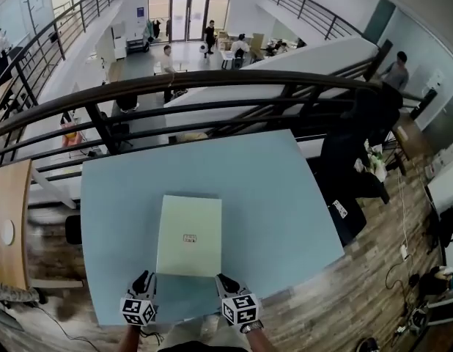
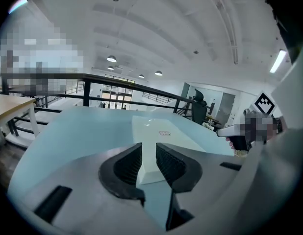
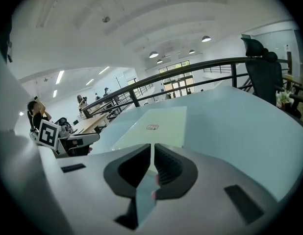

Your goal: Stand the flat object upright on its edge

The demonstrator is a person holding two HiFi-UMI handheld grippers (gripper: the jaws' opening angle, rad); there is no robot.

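Pale blue table (image 1: 285,196) on a balcony, with a dark railing (image 1: 212,86) behind it and an open hall far below with people at desks. At far left, the end of a wooden desk (image 1: 6,218). At right, a black chair (image 1: 344,160) close against the table's side, on plank floor (image 1: 358,299).

At the near edge, left gripper (image 1: 144,279): held low over the table, marker cube toward the body, nose pointing away and slightly inward, right at the near left corner of the box. Jaws a narrow slit apart, gripping nothing. Through the slit, only that corner and bare tabletop.

Between the two tools, flat pale green box (image 1: 189,235): lying on its broad face, a small label at its middle, long sides running away from the person, short near edge level with both noses.

At right, right gripper (image 1: 225,281): mirrored pose, low, angled inward at the near right corner of the box. Jaws pressed together, nothing caught between them. Contact of either tool with the box: cannot tell.
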